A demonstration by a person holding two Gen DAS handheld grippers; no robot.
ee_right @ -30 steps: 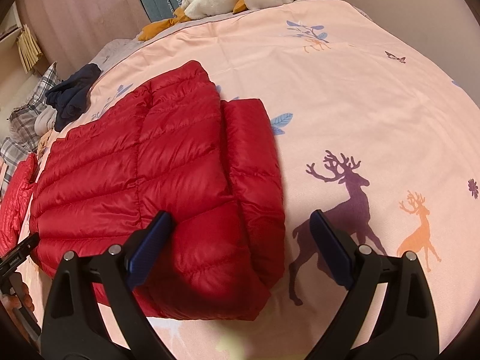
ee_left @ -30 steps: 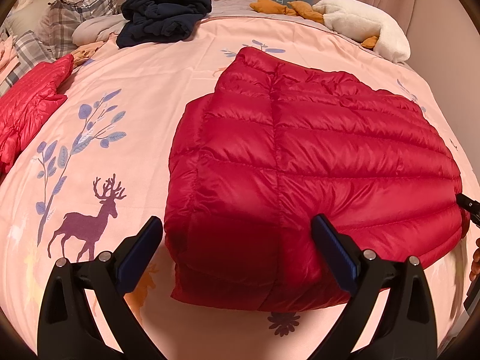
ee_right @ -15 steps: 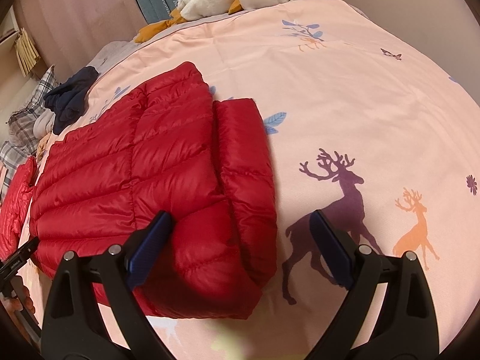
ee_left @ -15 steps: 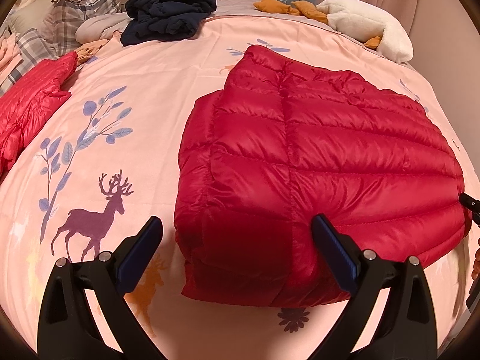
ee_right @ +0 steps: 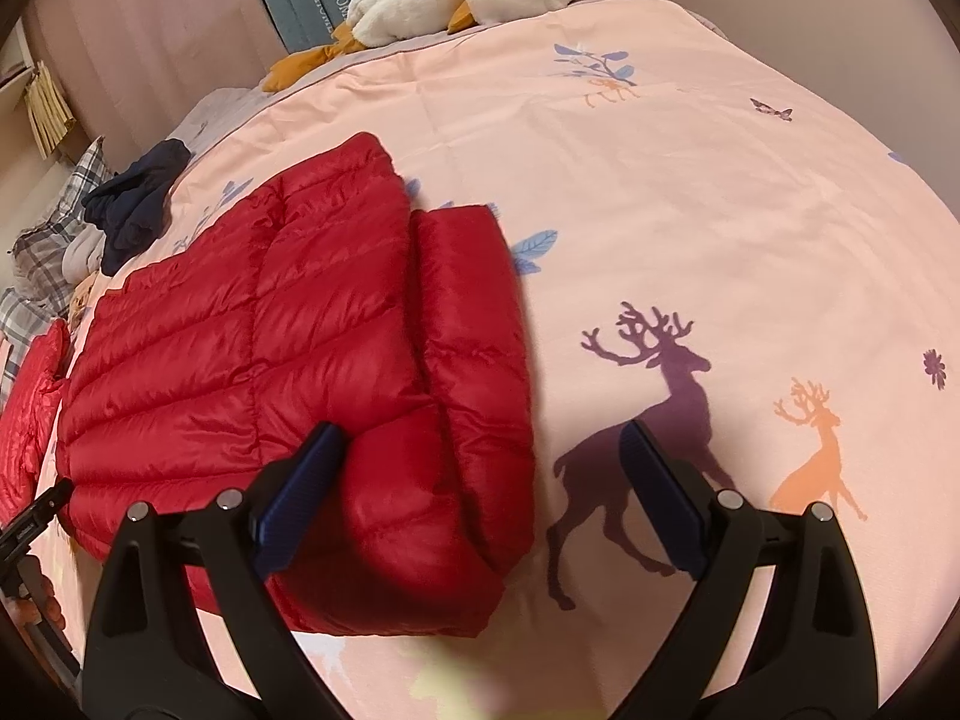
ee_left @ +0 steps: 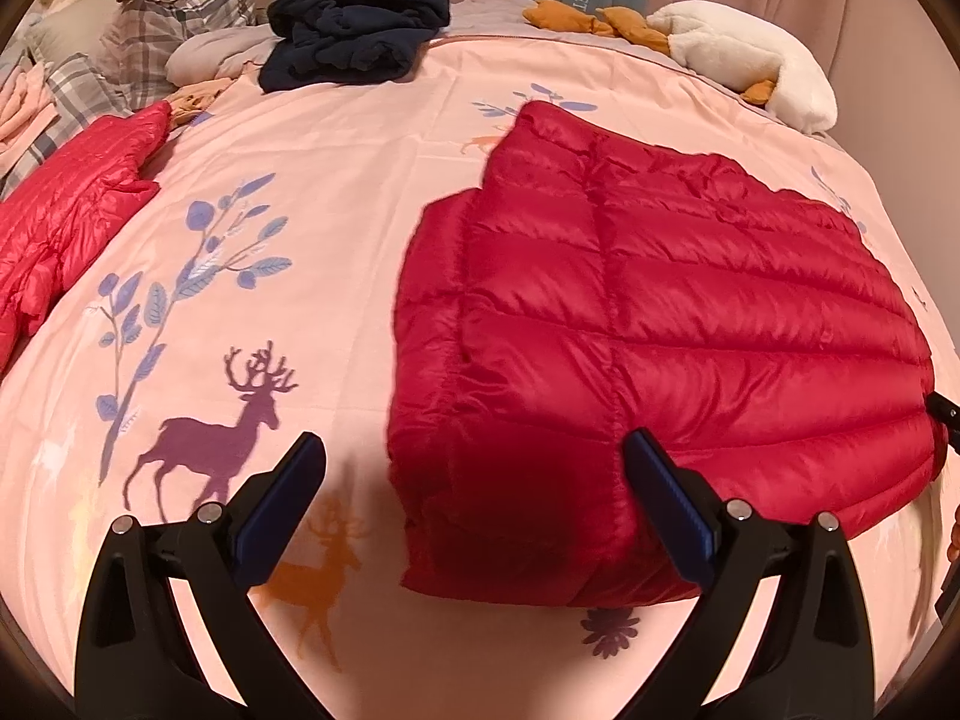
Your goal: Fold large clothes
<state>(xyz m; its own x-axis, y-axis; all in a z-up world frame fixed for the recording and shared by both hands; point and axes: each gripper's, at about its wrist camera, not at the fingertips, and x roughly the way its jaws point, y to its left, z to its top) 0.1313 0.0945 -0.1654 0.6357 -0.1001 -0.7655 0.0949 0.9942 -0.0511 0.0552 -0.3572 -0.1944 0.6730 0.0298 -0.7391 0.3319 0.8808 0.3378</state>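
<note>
Red puffer jacket (ee_left: 660,324) lying folded on the bed (ee_left: 360,180), both tongs spread and gripping nothing.
Jacket is sitting flat on the pink deer-print bedspread, a folded-in part (ee_right: 474,324) showing along one side. Left tongs (ee_left: 474,480) are hovering over its near corner, right tongs (ee_right: 480,468) over the opposite near corner. Second red jacket (ee_left: 66,204) is lying at the bed's left edge; navy clothes (ee_left: 354,30), plaid pillows (ee_left: 174,18) and white plush (ee_left: 744,54) are sitting near the headboard.

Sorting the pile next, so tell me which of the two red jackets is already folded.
The darker red jacket between the open claws is folded into a neat block. The brighter red jacket at the bed's left edge lies crumpled and unfolded.
</note>
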